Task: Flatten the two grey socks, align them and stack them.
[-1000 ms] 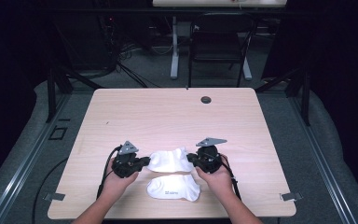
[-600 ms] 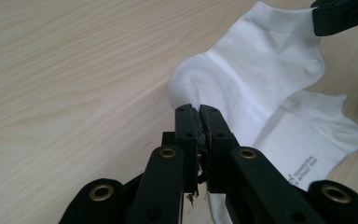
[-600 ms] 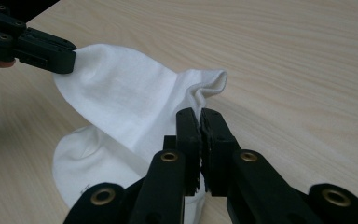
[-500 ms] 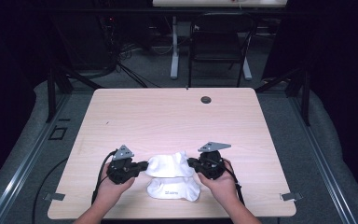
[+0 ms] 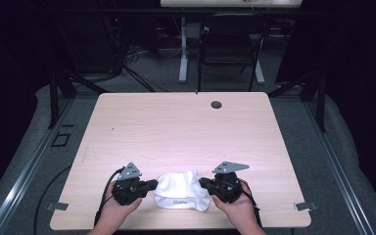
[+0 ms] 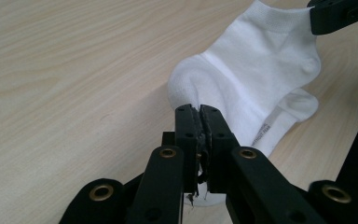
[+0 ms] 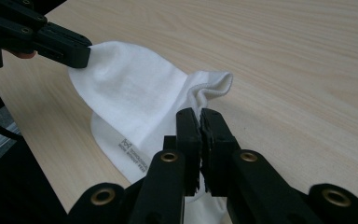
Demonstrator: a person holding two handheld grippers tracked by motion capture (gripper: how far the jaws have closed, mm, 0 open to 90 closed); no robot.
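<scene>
Left gripper point(image 5: 152, 184) and right gripper point(image 5: 203, 183) are each clamping an opposite end of the upper sock point(image 5: 178, 181), its long axis lying crosswise directly above the lower sock point(image 5: 186, 202)

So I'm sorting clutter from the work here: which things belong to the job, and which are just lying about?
In the job:
upper white ankle sock, pinched at both ends
lower white ankle sock with printed band
left gripper, jaws shut
right gripper, jaws shut

Lying about:
small dark round disc near the table's far edge
</scene>
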